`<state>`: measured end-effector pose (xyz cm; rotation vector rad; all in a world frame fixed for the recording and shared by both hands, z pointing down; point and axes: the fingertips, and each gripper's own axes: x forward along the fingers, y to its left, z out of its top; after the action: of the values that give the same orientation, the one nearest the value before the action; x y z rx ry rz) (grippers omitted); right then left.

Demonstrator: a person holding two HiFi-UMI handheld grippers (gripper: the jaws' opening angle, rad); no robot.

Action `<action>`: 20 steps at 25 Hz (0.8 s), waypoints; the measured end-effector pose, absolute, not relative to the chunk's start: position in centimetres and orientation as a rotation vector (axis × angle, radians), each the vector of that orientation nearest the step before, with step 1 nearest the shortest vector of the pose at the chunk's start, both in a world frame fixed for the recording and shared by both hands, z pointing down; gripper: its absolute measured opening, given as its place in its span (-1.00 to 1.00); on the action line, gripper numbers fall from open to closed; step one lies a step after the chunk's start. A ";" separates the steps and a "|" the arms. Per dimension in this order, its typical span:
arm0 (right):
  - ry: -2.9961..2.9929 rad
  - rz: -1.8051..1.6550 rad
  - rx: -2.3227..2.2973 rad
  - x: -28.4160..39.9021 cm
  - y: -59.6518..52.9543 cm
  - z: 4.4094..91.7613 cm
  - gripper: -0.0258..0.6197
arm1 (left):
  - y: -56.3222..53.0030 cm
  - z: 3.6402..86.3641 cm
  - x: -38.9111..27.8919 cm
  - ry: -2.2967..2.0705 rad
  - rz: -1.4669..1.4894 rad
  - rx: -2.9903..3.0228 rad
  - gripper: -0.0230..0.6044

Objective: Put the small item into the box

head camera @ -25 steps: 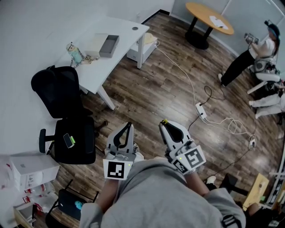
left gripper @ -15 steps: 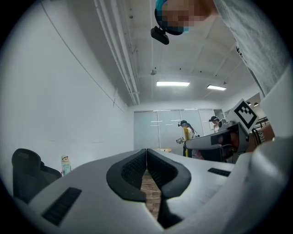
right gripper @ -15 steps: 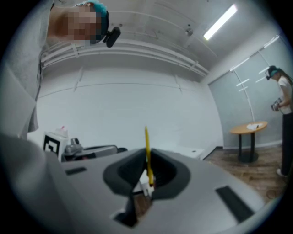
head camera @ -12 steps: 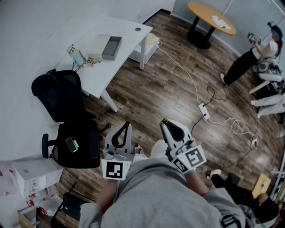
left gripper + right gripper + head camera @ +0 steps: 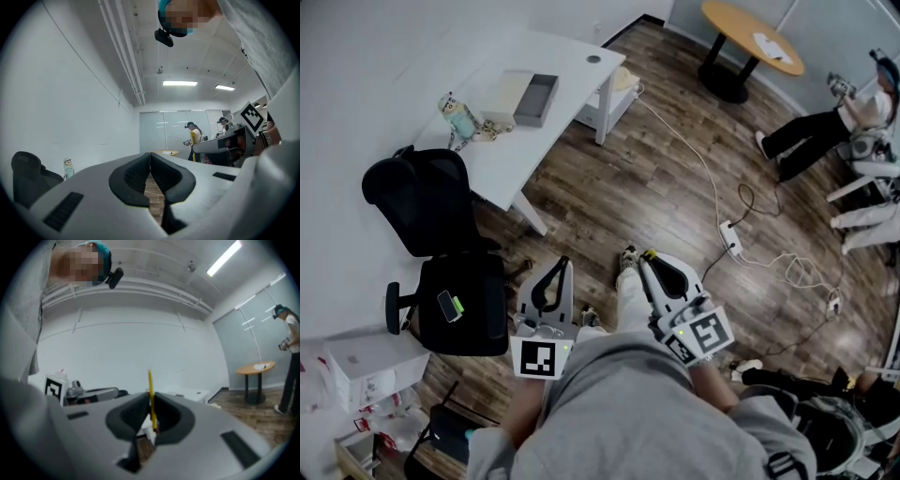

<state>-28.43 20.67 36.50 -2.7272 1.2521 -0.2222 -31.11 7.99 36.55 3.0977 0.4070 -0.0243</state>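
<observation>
In the head view a grey open box lies on the white desk at the far left, with a white flat box beside it. Both grippers are held close to my body, well short of the desk. My right gripper is shut on a thin yellow item; in the right gripper view this yellow item sticks up between the jaws of the right gripper. My left gripper is shut with nothing in it, and the left gripper view shows that left gripper with pads touching.
A black office chair stands by the desk, with a phone on its seat. A small figurine bottle is on the desk. A power strip and cables cross the wood floor. At the far right are a round table and seated people.
My leg and shoe have stepped forward between the grippers, and the scene has shifted slightly. Both grippers keep the same pose, the right still holding the yellow item.
</observation>
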 end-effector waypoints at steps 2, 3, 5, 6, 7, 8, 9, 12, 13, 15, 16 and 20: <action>1.274 -0.228 -2.721 -27.4 20.4 36.6 -0.76 | 7.7 36.5 -30.0 0.387 -0.032 3.100 -0.81; 1.288 -0.233 -2.717 -26.8 20.2 36.7 -0.76 | 7.6 36.5 -29.4 0.375 -0.037 3.099 -0.81; 1.312 -0.247 -2.709 -25.4 19.9 36.9 -0.76 | 7.4 36.4 -28.0 0.355 -0.042 3.096 -0.81; 1.322 -0.253 -2.705 -24.6 19.8 36.9 -0.76 | 7.3 36.4 -27.3 0.348 -0.037 3.097 -0.81; 1.330 -0.257 -2.702 -23.8 19.6 37.0 -0.76 | 7.2 36.5 -26.6 0.343 -0.026 3.101 -0.81; 1.336 -0.261 -2.700 -22.9 19.5 37.0 -0.76 | 7.2 36.6 -25.9 0.339 -0.015 3.106 -0.81; 1.342 -0.266 -2.697 -22.1 19.5 37.1 -0.76 | 7.1 36.7 -25.2 0.334 -0.005 3.109 -0.81; 1.359 -0.291 -2.685 -19.6 19.1 37.5 -0.76 | 6.9 36.9 -22.9 0.303 0.002 3.101 -0.81; 1.367 -0.298 -2.680 -18.8 18.9 37.6 -0.76 | 6.7 37.0 -22.2 0.292 0.001 3.099 -0.81; 1.388 -0.303 -2.667 -17.1 18.4 37.6 -0.76 | 6.3 37.1 -20.7 0.272 0.014 3.103 -0.81; 1.400 -0.303 -2.661 -16.2 18.2 37.6 -0.76 | 6.1 37.1 -19.9 0.263 0.016 3.108 -0.81; 1.460 -0.312 -2.637 -13.3 17.6 37.5 -0.76 | 6.1 36.6 -17.2 0.209 -0.005 3.106 -0.81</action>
<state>-13.25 17.59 37.50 -2.6366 1.4596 -0.3120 -17.16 6.11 36.58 3.1056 0.2090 -0.0045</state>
